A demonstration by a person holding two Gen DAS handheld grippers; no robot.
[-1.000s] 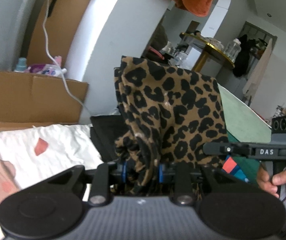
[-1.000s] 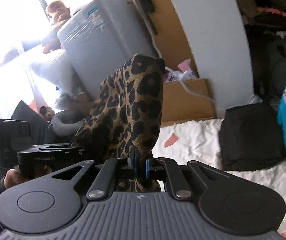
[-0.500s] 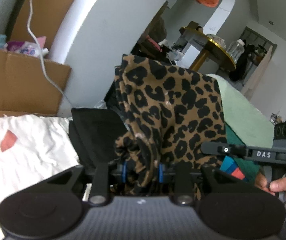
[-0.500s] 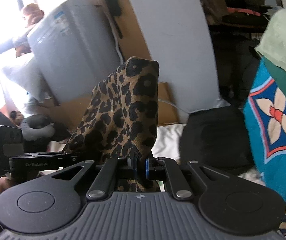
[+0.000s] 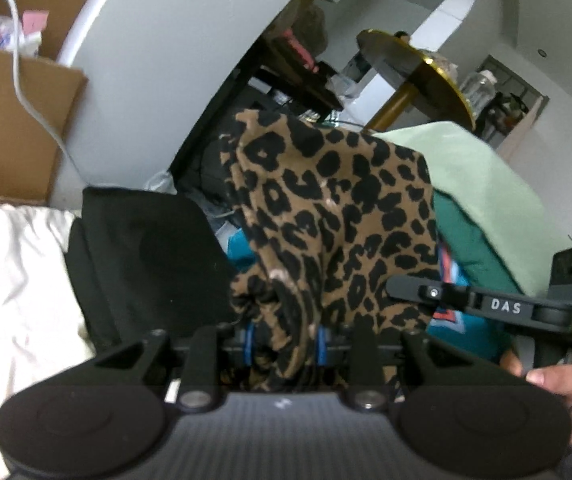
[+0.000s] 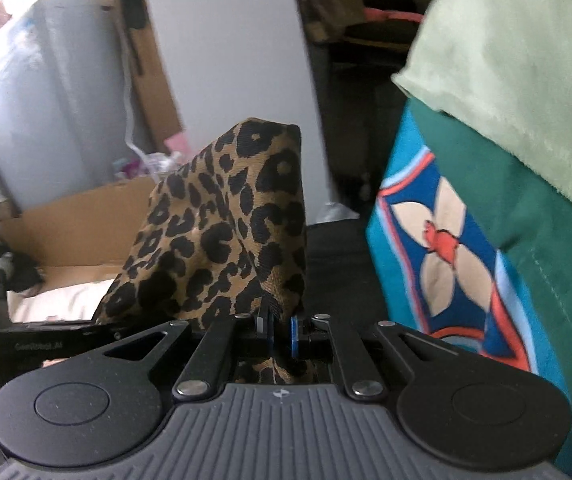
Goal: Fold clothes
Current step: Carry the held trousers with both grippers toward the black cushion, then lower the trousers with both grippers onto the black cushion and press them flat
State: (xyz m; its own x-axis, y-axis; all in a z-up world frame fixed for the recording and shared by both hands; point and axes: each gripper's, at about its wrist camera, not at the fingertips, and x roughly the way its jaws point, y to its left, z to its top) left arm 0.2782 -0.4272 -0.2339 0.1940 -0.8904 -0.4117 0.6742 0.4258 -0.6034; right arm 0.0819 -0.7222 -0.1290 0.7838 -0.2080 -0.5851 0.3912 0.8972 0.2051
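Both the left gripper (image 5: 286, 338) and right gripper (image 6: 279, 330) pinch the brown leopard-print cloth (image 5: 338, 224) aloft (beside stacked green and teal garments (image 6: 526, 152)); keep both edges level when setting it down.

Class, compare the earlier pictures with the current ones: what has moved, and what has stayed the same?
Both views have swung right: the cardboard box slid left, and the stack of folded clothes looms nearer. Unchanged: the left hand-held gripper and right hand-held gripper stay clamped on the leopard-print garment.
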